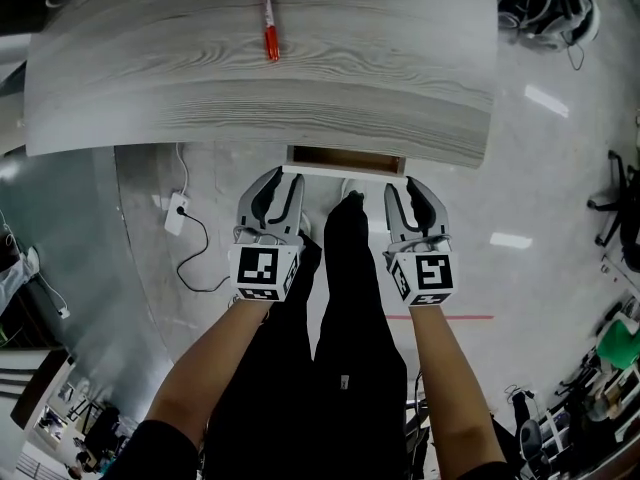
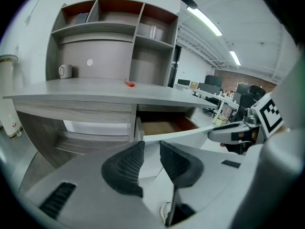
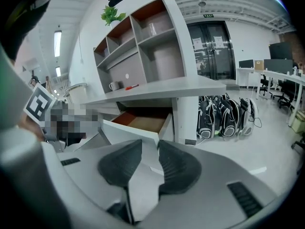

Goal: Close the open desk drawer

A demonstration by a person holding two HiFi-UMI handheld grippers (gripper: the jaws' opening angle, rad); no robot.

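The open drawer (image 1: 345, 159) sticks out a little from under the grey wood desk (image 1: 260, 78); its brown inside (image 2: 164, 127) (image 3: 143, 123) holds nothing I can see. My left gripper (image 1: 285, 175) (image 2: 151, 144) is just in front of the left end of the white drawer front (image 2: 190, 133). Its jaws stand a small gap apart with nothing between them. My right gripper (image 1: 403, 181) (image 3: 149, 144) is by the right end of the front, jaws likewise apart and empty. I cannot tell whether either one touches the drawer.
A red marker (image 1: 268, 16) lies on the desk top. A shelf unit (image 2: 114, 23) with a mug (image 2: 65, 71) stands at the desk's back. A white power strip with a cable (image 1: 177, 213) lies on the floor at the left. Black bags (image 3: 228, 116) lean by the desk's right side.
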